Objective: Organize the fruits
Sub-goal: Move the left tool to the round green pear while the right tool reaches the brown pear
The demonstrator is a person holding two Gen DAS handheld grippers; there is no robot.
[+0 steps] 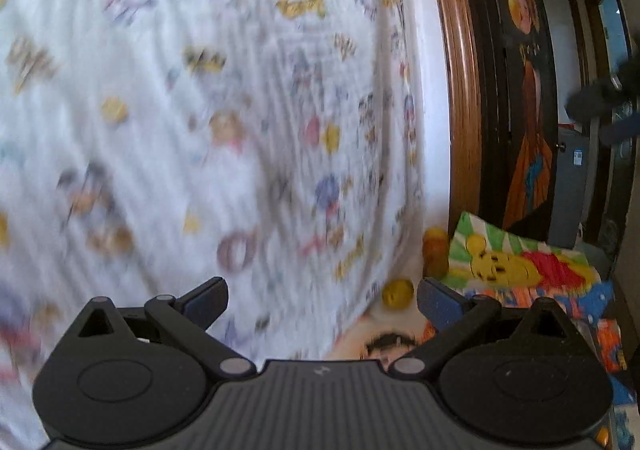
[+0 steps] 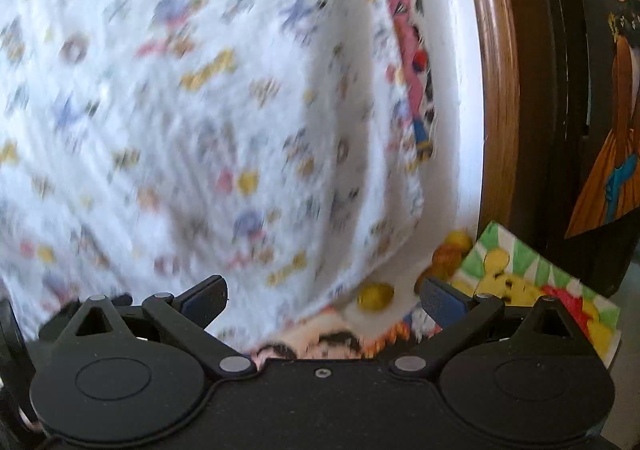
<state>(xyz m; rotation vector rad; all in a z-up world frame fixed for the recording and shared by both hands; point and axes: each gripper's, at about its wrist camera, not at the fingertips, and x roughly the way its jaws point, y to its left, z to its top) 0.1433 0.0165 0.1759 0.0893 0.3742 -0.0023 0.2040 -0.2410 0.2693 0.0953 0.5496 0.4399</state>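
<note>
Both views are blurred by motion. A small yellow fruit lies on the bed near the edge of a white patterned blanket. Behind it sit orange-yellow fruits, pressed against a cartoon-bear pillow. My left gripper is open and holds nothing, short of the fruit. The right wrist view shows the same yellow fruit, the orange-yellow fruits and the pillow. My right gripper is open too, with the yellow fruit just beyond its right finger.
The blanket fills most of both views. A brown wooden headboard frame runs along the right, with a dark door and poster beyond. A printed sheet with cartoon figures lies under the fruit.
</note>
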